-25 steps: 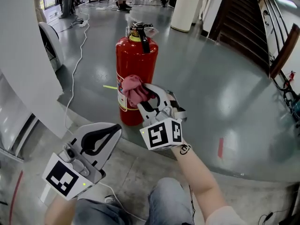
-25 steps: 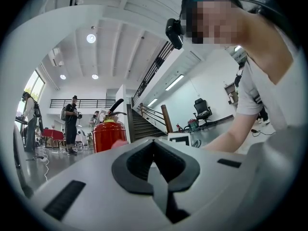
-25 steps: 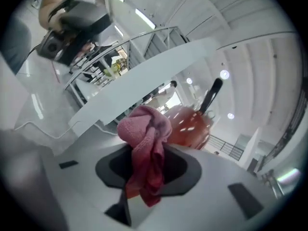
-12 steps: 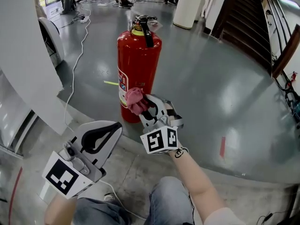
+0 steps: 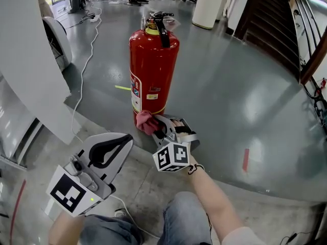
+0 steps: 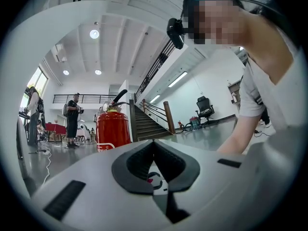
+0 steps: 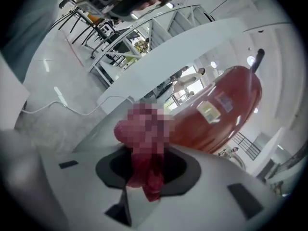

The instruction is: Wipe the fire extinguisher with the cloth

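A tall red fire extinguisher (image 5: 152,70) with a black handle stands upright on the grey floor; it also shows in the left gripper view (image 6: 112,129) and the right gripper view (image 7: 226,109). My right gripper (image 5: 153,124) is shut on a pink-red cloth (image 5: 145,121), pressed against the cylinder's foot. In the right gripper view the cloth (image 7: 147,165) hangs bunched between the jaws. My left gripper (image 5: 110,149) is held low at the left, well short of the extinguisher, jaws together and holding nothing.
A white curved wall (image 5: 30,60) rises at the left, with a white cable (image 5: 84,70) trailing across the floor. A white pillar (image 5: 209,4) stands at the back, a dark staircase (image 5: 271,19) at the right. People stand in the far background (image 6: 72,121).
My right gripper has slid the cloth down the extinguisher's front, from about mid-height to its base. The left gripper has stayed put.
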`<state>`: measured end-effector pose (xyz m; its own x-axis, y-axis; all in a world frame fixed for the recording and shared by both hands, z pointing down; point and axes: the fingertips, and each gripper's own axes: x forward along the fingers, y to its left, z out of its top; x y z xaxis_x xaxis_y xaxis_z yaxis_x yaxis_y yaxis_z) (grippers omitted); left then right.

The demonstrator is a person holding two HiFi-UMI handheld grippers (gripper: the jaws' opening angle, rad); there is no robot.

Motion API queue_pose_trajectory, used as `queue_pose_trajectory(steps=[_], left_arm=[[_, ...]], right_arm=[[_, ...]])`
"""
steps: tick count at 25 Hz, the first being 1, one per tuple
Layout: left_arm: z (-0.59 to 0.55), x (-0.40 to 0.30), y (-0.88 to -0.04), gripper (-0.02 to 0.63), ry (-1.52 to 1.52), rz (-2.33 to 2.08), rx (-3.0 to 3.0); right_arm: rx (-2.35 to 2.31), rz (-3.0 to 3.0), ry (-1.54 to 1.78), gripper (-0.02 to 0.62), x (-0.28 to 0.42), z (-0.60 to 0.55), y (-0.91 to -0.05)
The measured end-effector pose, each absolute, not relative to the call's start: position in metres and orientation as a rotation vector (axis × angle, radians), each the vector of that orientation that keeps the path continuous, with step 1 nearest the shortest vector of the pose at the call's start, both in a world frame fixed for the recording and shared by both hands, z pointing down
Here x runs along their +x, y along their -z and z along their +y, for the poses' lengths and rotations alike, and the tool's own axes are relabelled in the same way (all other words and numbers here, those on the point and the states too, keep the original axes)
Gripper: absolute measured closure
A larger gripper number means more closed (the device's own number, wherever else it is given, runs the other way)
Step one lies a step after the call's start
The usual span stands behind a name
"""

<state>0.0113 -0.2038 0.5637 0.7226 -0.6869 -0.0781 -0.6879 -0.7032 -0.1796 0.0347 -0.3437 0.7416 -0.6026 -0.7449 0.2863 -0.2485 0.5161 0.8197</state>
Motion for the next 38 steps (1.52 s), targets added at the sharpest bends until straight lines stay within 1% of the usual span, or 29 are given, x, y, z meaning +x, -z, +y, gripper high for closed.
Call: queue_pose_trajectory(steps=[7,10,12,15,22,25,29,34,38], left_arm=[[-0.206,0.016,-0.562,0.597,-0.008,1.11,-2.727],[-0.206,0.017,-0.561,0.597,-0.017,1.107,-2.72],[-0.206,0.017,-0.562,0.597,-0.011,1.113,-2.719],[-0.204,0.016,-0.563,0.597,-0.013,1.117,-2.719],[-0.202,0.012,-0.572,0.597,0.03,1.127,-2.746],[-0.199,0.012,-0.577,0.597,0.057,1.128,-2.763],[-0.199,0.009,-0.572,0.597,0.03,1.136,-2.727],[-0.206,0.0,-0.558,0.597,-0.016,1.148,-2.689],[-0.215,-0.008,-0.549,0.597,0.045,1.149,-2.766]], right_arm=[[1.1,-2.259,1.239,0.465,0.04,-0.343,-0.566],[1.207,-2.308,1.252,0.465,0.048,-0.345,-0.521],[1.182,-2.299,1.266,0.466,0.047,-0.346,-0.53],[1.125,-2.263,1.256,0.466,0.046,-0.346,-0.581],[0.936,-2.17,1.034,0.466,0.046,-0.349,-0.726],[0.899,-2.141,0.966,0.466,0.05,-0.35,-0.754],[0.914,-2.184,0.899,0.466,0.05,-0.347,-0.743],[1.056,-2.358,0.831,0.468,0.05,-0.34,-0.684],[1.123,-2.501,0.67,0.468,0.045,-0.332,-0.647]])
